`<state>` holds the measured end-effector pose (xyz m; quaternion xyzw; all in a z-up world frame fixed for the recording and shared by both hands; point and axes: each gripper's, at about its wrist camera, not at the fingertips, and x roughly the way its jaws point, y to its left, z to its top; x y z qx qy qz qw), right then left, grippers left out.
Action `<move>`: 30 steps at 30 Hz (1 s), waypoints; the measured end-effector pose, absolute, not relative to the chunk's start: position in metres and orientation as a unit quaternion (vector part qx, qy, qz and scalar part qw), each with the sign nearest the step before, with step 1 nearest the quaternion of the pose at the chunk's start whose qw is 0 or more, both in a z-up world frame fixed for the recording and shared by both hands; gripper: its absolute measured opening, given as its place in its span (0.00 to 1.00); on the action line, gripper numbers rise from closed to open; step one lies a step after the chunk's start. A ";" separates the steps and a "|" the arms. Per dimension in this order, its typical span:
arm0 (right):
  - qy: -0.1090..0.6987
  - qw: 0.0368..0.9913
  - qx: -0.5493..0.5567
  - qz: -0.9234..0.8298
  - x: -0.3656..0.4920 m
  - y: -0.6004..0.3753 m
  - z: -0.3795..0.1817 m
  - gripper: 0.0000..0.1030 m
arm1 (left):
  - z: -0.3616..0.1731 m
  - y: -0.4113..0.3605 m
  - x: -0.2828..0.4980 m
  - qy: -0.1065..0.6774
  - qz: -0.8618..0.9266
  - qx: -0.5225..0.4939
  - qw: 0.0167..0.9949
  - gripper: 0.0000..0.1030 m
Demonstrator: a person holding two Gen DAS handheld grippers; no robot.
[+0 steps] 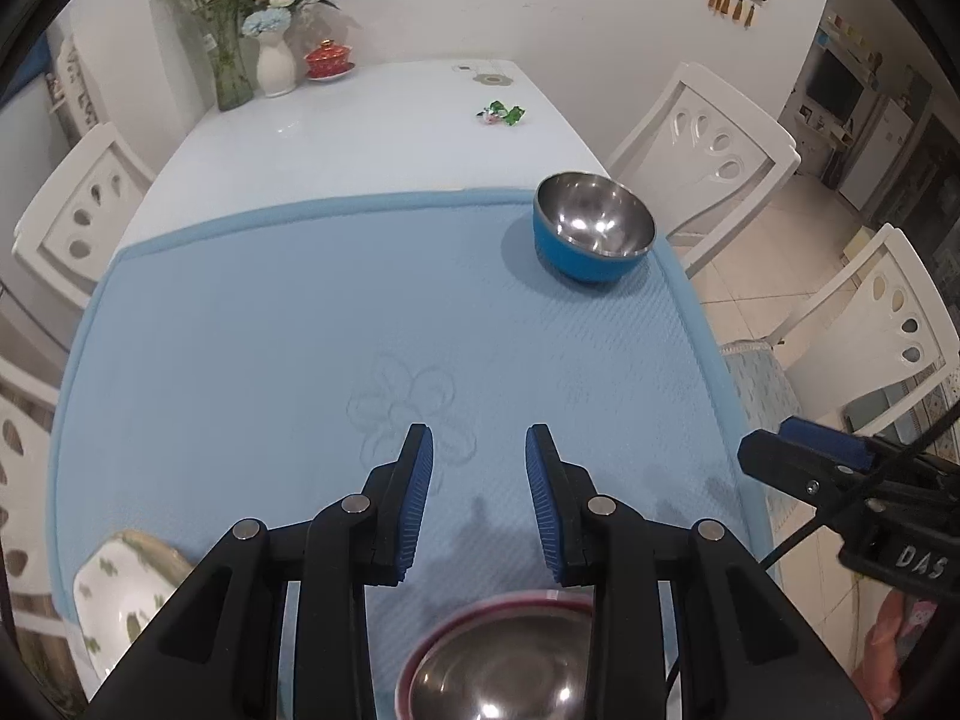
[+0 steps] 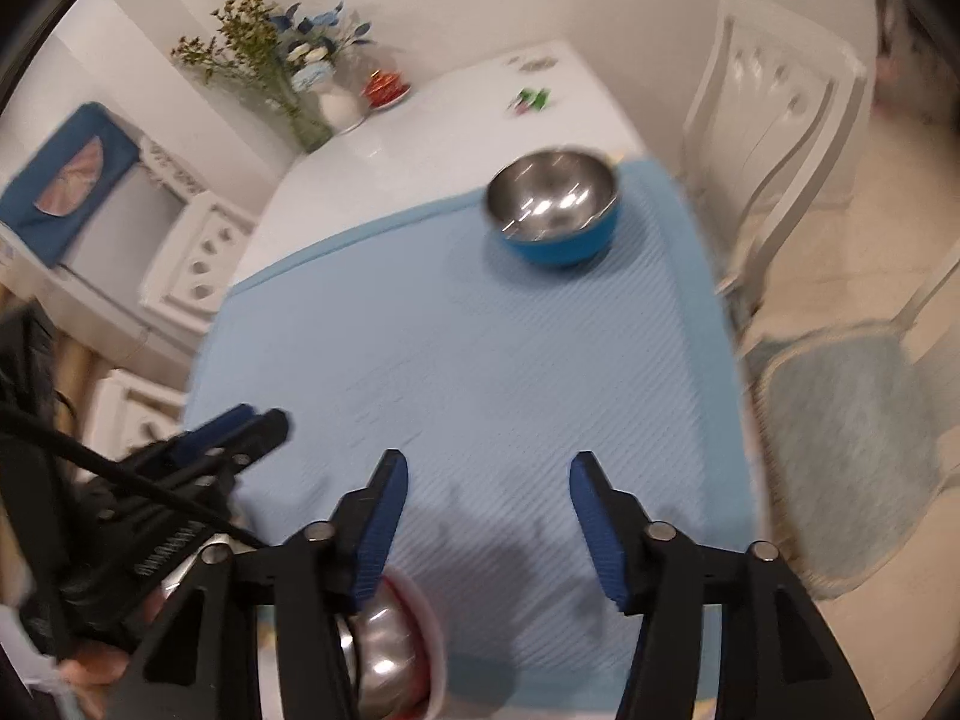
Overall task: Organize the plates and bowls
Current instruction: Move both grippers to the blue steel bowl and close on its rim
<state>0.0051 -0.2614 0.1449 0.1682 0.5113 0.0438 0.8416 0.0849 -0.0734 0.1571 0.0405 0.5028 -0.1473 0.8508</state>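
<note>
The blue steel bowl [image 2: 553, 210] stands at the far right corner of the blue mat [image 2: 480, 372], straight ahead of the right tongs [image 2: 489, 474], the nearer pair. Right tongs: parted wide, empty. Left tongs [image 1: 479, 450]: partly open, empty. The red-rimmed steel bowl [image 1: 504, 666] sits just beneath both.
</note>
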 end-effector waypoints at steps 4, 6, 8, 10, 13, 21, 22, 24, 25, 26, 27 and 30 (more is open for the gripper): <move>0.493 0.864 0.104 0.005 0.024 -0.267 0.149 0.53 | 0.160 -0.087 0.112 0.498 -0.160 0.039 0.851 0.29; 0.485 0.870 0.090 -0.010 0.034 -0.272 0.150 0.53 | 0.162 -0.093 0.122 0.498 -0.166 0.038 0.851 0.29; 0.472 0.877 0.087 -0.021 0.046 -0.279 0.153 0.53 | 0.167 -0.098 0.134 0.496 -0.178 0.022 0.850 0.29; 0.450 0.888 0.090 -0.037 0.058 -0.287 0.159 0.53 | 0.171 -0.104 0.148 0.493 -0.190 0.004 0.849 0.29; 0.437 0.892 0.103 -0.045 0.079 -0.295 0.161 0.53 | 0.169 -0.113 0.171 0.493 -0.203 -0.015 0.846 0.29; 0.470 0.857 0.206 -0.037 0.131 -0.328 0.119 0.53 | 0.123 -0.140 0.241 0.537 -0.216 -0.043 0.814 0.29; 0.474 0.853 0.214 -0.036 0.134 -0.331 0.114 0.53 | 0.116 -0.141 0.247 0.542 -0.214 -0.046 0.811 0.29; 0.482 0.843 0.237 -0.031 0.144 -0.338 0.102 0.53 | 0.104 -0.143 0.260 0.549 -0.214 -0.054 0.806 0.29; 0.486 0.838 0.247 -0.028 0.149 -0.340 0.095 0.53 | 0.097 -0.145 0.267 0.552 -0.212 -0.057 0.805 0.29; 0.490 0.833 0.256 -0.025 0.154 -0.342 0.089 0.53 | 0.090 -0.147 0.274 0.555 -0.214 -0.063 0.802 0.29; 0.494 0.828 0.266 -0.022 0.160 -0.345 0.083 0.53 | 0.085 -0.149 0.279 0.559 -0.216 -0.068 0.798 0.29; 0.502 0.814 0.292 -0.013 0.172 -0.349 0.068 0.53 | 0.072 -0.154 0.291 0.570 -0.224 -0.081 0.786 0.29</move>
